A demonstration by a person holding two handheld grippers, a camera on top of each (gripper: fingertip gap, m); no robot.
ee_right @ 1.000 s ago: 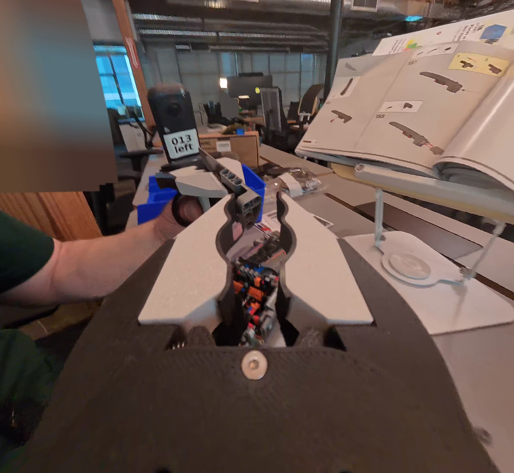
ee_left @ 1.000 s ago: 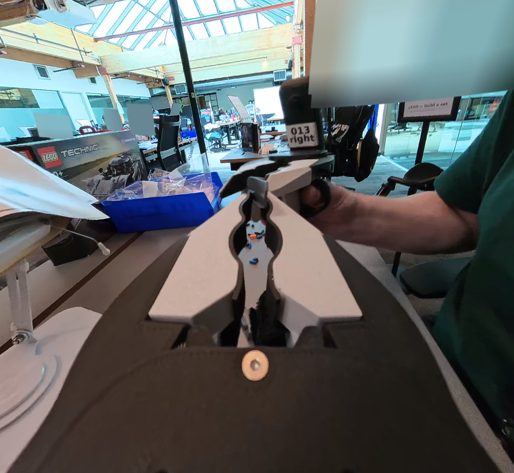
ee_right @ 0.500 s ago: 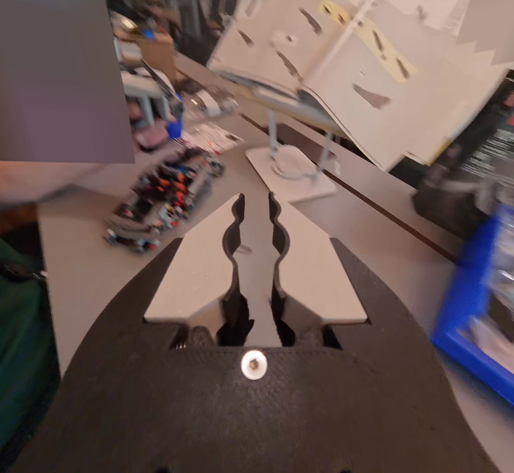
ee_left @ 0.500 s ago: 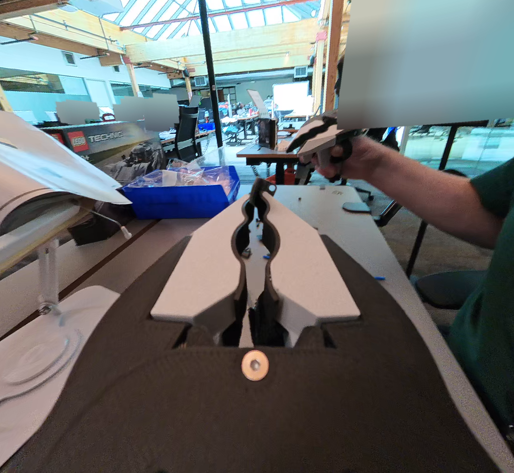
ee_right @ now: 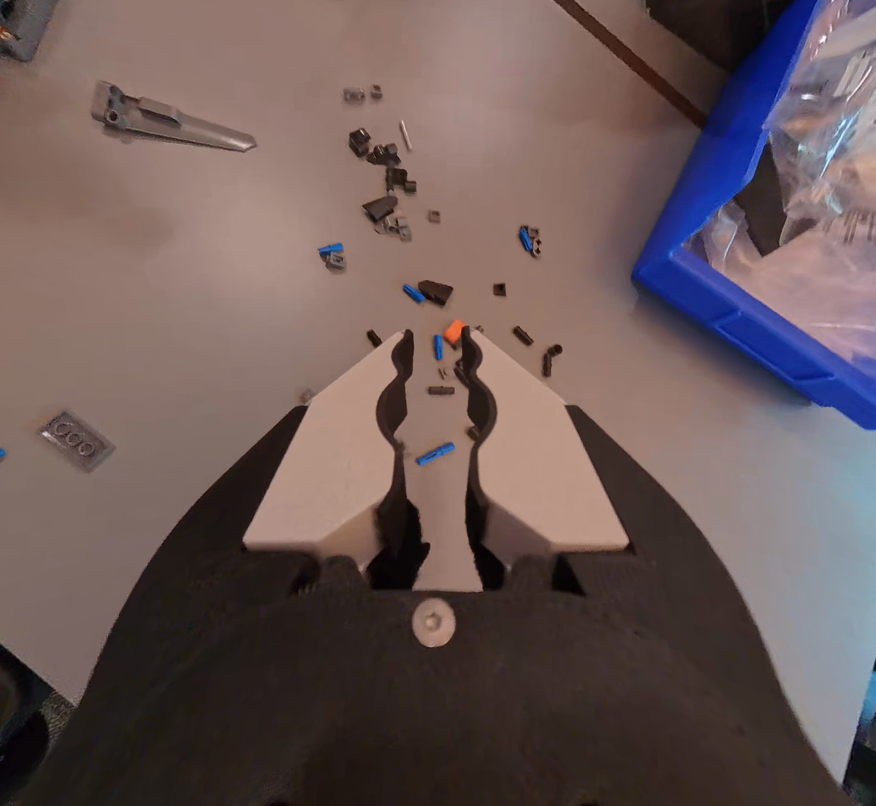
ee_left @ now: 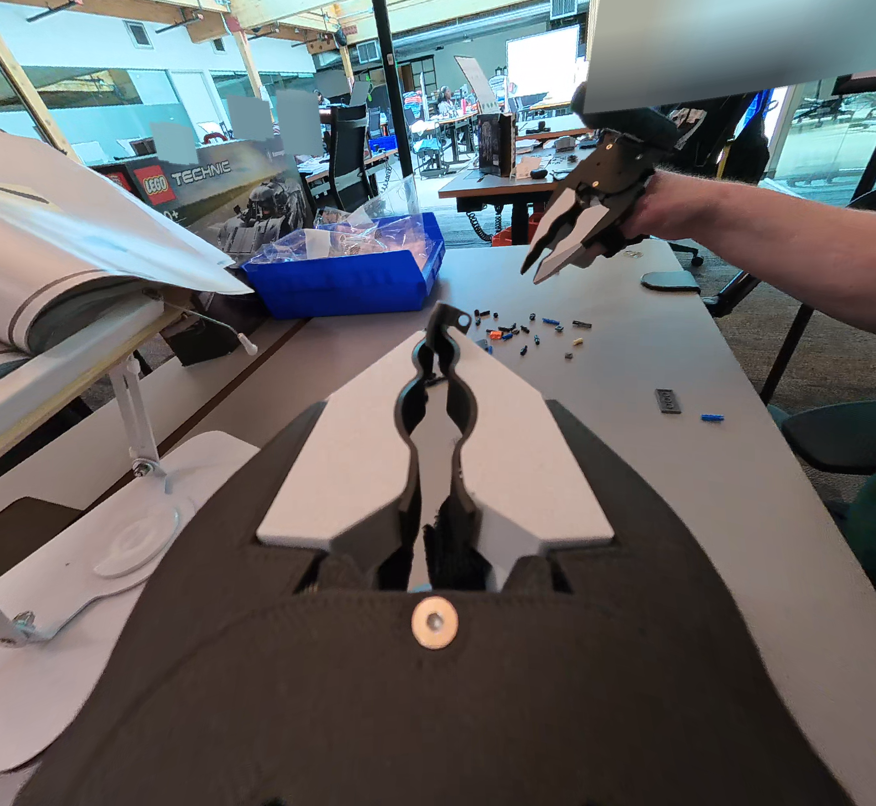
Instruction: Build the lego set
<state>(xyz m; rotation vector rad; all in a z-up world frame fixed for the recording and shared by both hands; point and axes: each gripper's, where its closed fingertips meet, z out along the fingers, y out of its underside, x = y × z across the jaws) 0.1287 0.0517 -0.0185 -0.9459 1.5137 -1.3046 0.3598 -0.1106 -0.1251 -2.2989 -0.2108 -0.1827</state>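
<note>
Right wrist view: our right gripper (ee_right: 436,338) spread over scattered pins, blue pin (ee_right: 438,347) at 12 o'clock — light, stiff, slippery, grab mid-shaft; left gripper (ee_left: 438,347) pinching a dark grey piece (ee_left: 448,319).

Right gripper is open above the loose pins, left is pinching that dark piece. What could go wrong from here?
The small parts lie crowded, so the right gripper may pinch two at once, or nudge the orange piece and blue pins across the table.

The left gripper grips the dark grey piece only at its fingertips; it could twist or drop.
</note>
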